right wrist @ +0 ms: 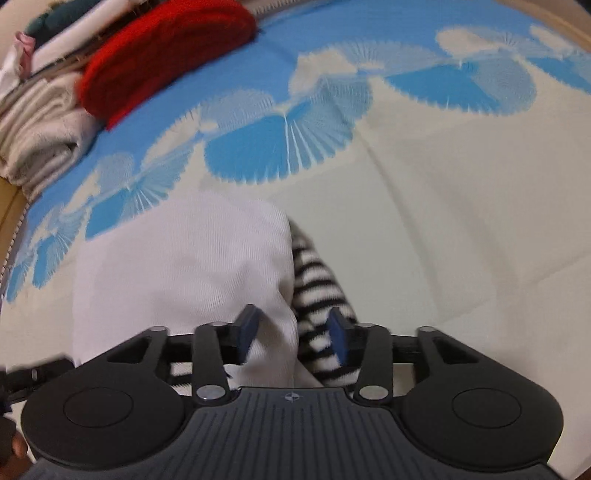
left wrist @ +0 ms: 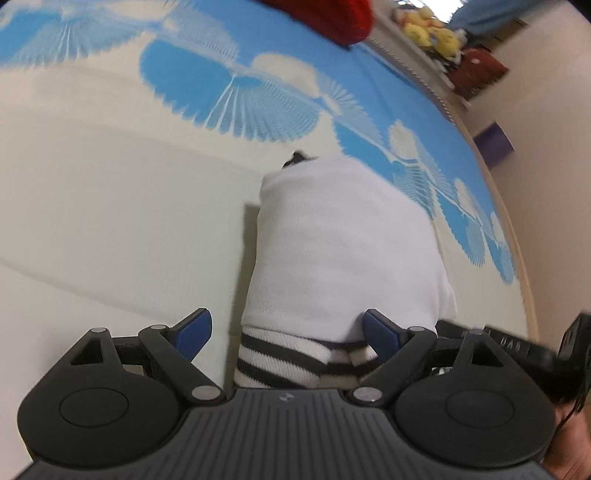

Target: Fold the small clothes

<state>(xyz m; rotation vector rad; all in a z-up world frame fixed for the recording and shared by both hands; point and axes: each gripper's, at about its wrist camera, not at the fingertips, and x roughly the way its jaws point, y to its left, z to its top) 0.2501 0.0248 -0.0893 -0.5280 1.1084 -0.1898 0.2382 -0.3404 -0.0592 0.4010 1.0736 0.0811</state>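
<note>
We see the garment (left wrist: 343,251) at lower centre on the sheet (left wrist: 110,221), folded narrow. Both grippers, left (left wrist: 286,328) and right (right wrist: 293,332), stand open astride its striped hem (left wrist: 295,354), pads gripping nothing, probably poised for another fold.

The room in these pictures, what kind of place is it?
Probably a bedroom at home: a bed sheet printed with blue fans, stacked folded clothes at its edge, and yellow plush toys on a shelf.
</note>
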